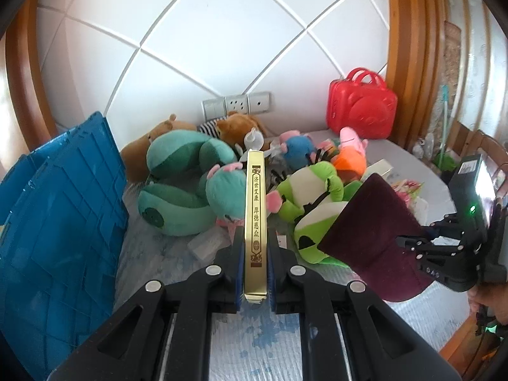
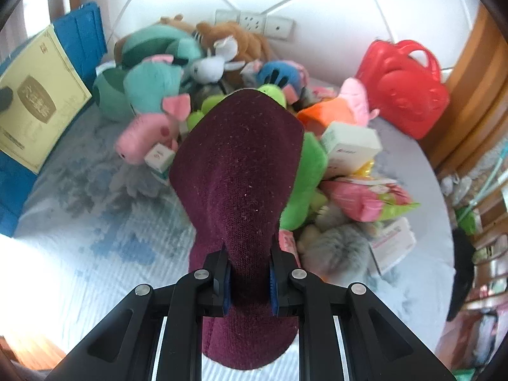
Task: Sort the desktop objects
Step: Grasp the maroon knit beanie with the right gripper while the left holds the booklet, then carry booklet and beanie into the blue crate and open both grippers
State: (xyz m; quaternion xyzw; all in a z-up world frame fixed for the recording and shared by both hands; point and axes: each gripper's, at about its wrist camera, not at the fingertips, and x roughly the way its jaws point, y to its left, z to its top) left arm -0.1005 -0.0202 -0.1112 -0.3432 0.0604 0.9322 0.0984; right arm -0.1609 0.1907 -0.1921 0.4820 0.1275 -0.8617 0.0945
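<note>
My left gripper [image 1: 254, 247] is shut on a thin gold box [image 1: 254, 222], held edge-on above the table; its broad yellow face shows in the right wrist view [image 2: 38, 101] at far left. My right gripper [image 2: 249, 273] is shut on a maroon knitted sock [image 2: 244, 171], held above the table. The sock [image 1: 371, 231] and right gripper [image 1: 409, 241] also show at the right of the left wrist view. A pile of plush toys [image 1: 203, 184] lies behind both, including a green frog [image 1: 311, 190] and a pink pig [image 2: 149, 130].
A blue plastic crate [image 1: 57, 222] stands at the left. A red toy case [image 1: 362, 104] stands at the back right by the wall. Small boxes [image 2: 349, 146] and snack packets [image 2: 368, 197] lie at the right of the pile. The round table edge [image 2: 444, 222] curves at the right.
</note>
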